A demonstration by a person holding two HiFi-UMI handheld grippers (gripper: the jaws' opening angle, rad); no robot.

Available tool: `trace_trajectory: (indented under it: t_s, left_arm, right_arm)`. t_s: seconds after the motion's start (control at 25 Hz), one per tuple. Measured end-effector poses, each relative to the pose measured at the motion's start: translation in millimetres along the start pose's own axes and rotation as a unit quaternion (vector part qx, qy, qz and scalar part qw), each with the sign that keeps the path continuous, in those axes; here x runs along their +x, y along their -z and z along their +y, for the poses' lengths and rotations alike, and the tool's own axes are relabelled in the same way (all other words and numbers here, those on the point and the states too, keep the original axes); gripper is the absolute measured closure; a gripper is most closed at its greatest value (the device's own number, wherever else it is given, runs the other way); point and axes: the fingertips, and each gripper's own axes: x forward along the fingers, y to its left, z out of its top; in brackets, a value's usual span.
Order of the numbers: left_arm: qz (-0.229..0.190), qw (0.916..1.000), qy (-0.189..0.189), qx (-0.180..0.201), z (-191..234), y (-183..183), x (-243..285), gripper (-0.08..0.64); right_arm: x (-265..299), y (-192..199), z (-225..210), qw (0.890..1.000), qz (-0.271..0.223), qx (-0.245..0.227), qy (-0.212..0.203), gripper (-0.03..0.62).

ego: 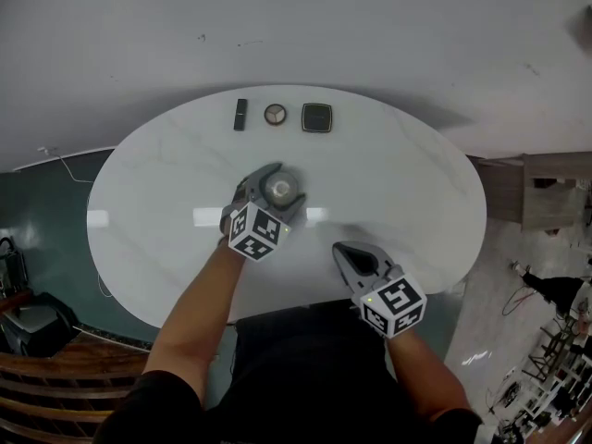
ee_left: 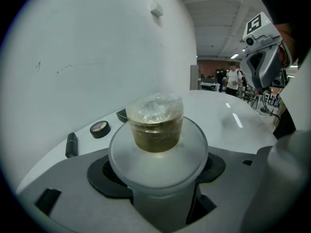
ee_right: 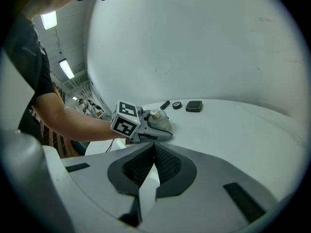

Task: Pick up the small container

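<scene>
1. Grasp made, by the look of it: small container (ee_left: 156,152) clamped in the left claw (ego: 277,191), out over the middle of the white table (ego: 407,183).
2. Lifting left to do, or barely started; impossible to tell from any view whether clear of the tabletop yet.
3. Left claw: closed to the width of the frosted lower body, pressing it from both sides just beneath the wide round rim and the clear, brownish cup part on top.
4. Right claw (ee_right: 154,152): shut tight, pad to pad, nothing in it, held well apart, toward the table's near edge.
5. Untouched in a row at the far edge: dark stick (ego: 240,114), round compact (ego: 275,114), square case (ego: 316,117).
</scene>
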Motion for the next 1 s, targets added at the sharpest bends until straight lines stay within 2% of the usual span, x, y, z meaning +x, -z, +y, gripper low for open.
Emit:
trace_trajectory:
  t_s: [0.24, 0.6, 1.0]
  left_arm:
    - [0.015, 0.9997, 0.012, -0.016, 0.2, 1.1, 1.3, 0.215]
    - [0.066, 0.9961, 0.027, -0.052, -5.4, 2.0, -6.6, 0.215]
    - [0.029, 0.9976, -0.003, -0.064, -7.6, -40.7, -67.4, 0.215]
  right_arm:
    - [-3.3, -4.3, 1.8, 1.0, -0.009, 0.001, 0.002, 0.597]
    - [-20.3, -14.5, 7.7, 0.999, -0.03, -0.006, 0.009, 0.597]
    - [-25.8, -37.3, 17.5, 0.998, -0.057, -0.036, -0.002, 0.597]
